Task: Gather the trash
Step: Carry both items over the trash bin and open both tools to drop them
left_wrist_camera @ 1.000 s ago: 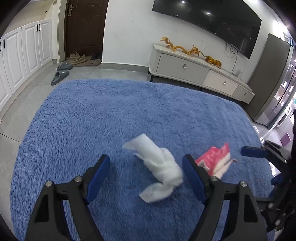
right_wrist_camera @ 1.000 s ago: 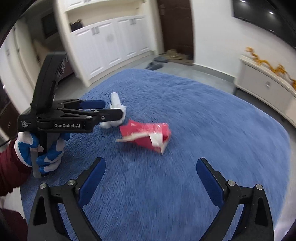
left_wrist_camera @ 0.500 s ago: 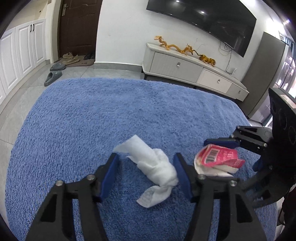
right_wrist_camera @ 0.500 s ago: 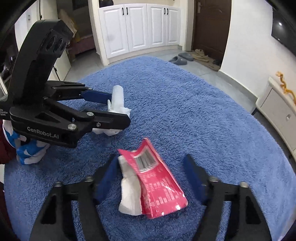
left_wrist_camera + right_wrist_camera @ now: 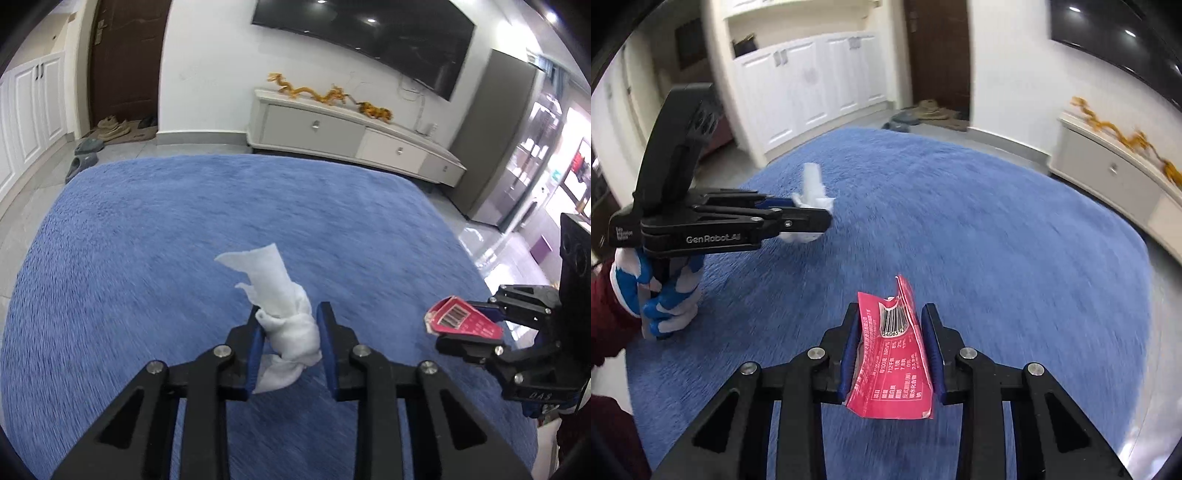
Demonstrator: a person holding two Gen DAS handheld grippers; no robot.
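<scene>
My left gripper (image 5: 290, 317) is shut on a crumpled white tissue (image 5: 284, 302) and holds it above the blue rug (image 5: 166, 229). My right gripper (image 5: 890, 321) is shut on a red snack wrapper (image 5: 894, 350) with a barcode, also lifted off the rug. In the left wrist view the right gripper (image 5: 476, 321) shows at the right with the wrapper (image 5: 461, 319). In the right wrist view the left gripper (image 5: 812, 214) shows at the left with the tissue (image 5: 812, 184).
A white TV cabinet (image 5: 351, 136) stands against the far wall under a black TV (image 5: 369, 40). White cupboards (image 5: 812, 85) and a dark door (image 5: 938, 55) lie beyond the rug. Slippers (image 5: 83, 155) sit on the tiled floor.
Both grippers closed, the left on the tissue and the right on the red wrapper, and both lifted their pieces off the rug.
</scene>
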